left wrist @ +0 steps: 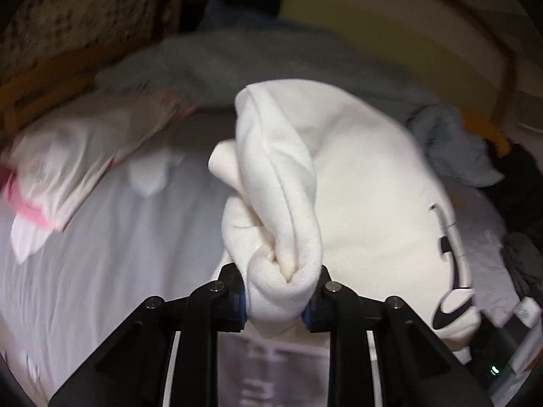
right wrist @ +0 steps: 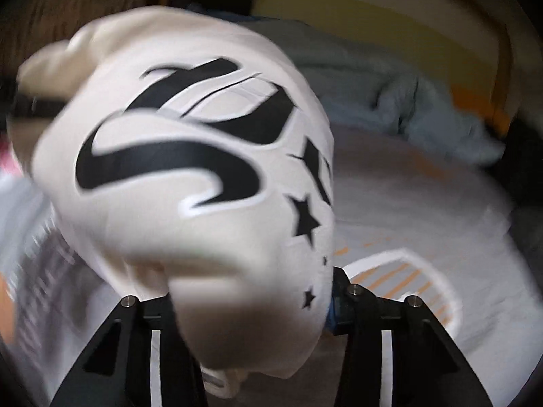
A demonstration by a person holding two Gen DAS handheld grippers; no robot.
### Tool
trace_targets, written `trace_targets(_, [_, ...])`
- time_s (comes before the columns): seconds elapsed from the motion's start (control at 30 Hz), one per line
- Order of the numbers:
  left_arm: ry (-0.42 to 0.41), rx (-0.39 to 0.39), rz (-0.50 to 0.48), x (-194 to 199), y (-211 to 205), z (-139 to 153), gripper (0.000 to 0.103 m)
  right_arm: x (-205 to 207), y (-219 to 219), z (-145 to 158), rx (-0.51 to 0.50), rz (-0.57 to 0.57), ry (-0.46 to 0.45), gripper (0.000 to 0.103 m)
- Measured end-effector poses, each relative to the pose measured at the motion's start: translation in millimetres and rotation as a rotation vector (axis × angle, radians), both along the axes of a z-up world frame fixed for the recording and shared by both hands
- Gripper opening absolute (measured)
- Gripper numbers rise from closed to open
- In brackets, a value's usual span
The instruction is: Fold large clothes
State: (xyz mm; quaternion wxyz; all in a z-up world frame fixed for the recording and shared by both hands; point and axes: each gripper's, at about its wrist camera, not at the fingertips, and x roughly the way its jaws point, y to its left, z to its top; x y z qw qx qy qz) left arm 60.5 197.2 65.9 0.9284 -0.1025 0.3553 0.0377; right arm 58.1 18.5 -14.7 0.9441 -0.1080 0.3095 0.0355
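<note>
Left gripper (left wrist: 276, 300) clamped on a bunched wad of the cream sweatshirt (left wrist: 356, 183); right gripper (right wrist: 251, 308) also pinches it, near the black lettering (right wrist: 176, 166). Garment is lifted off the bed (left wrist: 101, 237), hanging between both claws, frames blurred. Fold looks barely started: fabric still crumpled, no flat layout or crease visible. Pillow (left wrist: 68, 156) far left, grey blanket (left wrist: 258, 64) behind.

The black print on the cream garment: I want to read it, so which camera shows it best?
The right wrist view: the black print fills the frame, though motion-blurred. The left wrist view shows only a sliver of it at the cream garment's far edge.
</note>
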Motion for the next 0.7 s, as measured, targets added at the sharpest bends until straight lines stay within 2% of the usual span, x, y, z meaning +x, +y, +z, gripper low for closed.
trace_targets(0.1, [0.127,-0.022,0.037,16.4,13.8,-28.6,0.025,2.6,14.7,6.4,-0.054,0.014,-0.020,0.050])
trace_targets(0.13, [0.149,-0.006,0.040,20.6,13.7,-35.2,0.032,4.4,16.2,7.3,-0.057,0.020,-0.028,0.051])
trace_targets(0.2, [0.154,0.067,0.074,26.9,7.8,-41.6,0.062,9.4,18.1,7.8,-0.058,0.036,-0.044,0.055])
trace_targets(0.23, [0.152,0.090,0.119,27.9,7.8,-44.1,0.085,11.3,17.7,8.1,-0.052,0.041,-0.046,0.055])
trace_targets(0.27, [0.159,0.073,0.136,28.2,12.4,-47.6,0.091,13.0,16.1,7.9,-0.046,0.038,-0.048,0.056])
trace_targets(0.3, [0.174,0.015,0.118,29.3,19.4,-52.3,0.091,14.6,13.3,6.6,-0.036,0.034,-0.045,0.056])
trace_targets(0.37, [0.222,-0.190,0.069,33.2,33.5,-64.2,0.091,16.5,8.0,3.4,-0.004,0.033,-0.032,0.057])
trace_targets(0.4, [0.238,-0.258,0.059,33.4,39.8,-68.8,0.091,15.7,6.6,1.7,0.011,0.034,-0.027,0.059])
trace_targets(0.5, [0.251,-0.319,0.006,36.9,43.7,-74.1,0.091,20.5,-2.0,-2.7,0.038,0.023,-0.019,0.071])
trace_targets(0.53, [0.254,-0.371,-0.031,39.3,43.7,-79.3,0.091,21.2,-4.1,-2.6,0.057,0.027,-0.013,0.071])
trace_targets(0.57, [0.257,-0.467,-0.071,44.0,44.8,-90.2,0.096,25.8,-7.2,-2.3,0.074,0.028,-0.008,0.071])
trace_targets(0.6, [0.254,-0.495,-0.081,48.3,43.5,-97.5,0.097,26.7,-7.9,-2.4,0.092,0.044,-0.004,0.056])
trace_targets(0.63, [0.243,-0.438,-0.082,48.5,37.3,-92.8,0.093,27.6,-6.6,-3.0,0.090,0.049,-0.004,0.053])
trace_targets(0.67, [0.243,-0.402,-0.085,46.5,30.6,-87.8,0.077,28.2,-5.3,-3.9,0.074,0.033,-0.008,0.049])
trace_targets(0.7, [0.235,-0.388,-0.090,42.7,25.8,-83.2,0.068,28.3,-5.6,-3.9,0.071,0.024,-0.016,0.046])
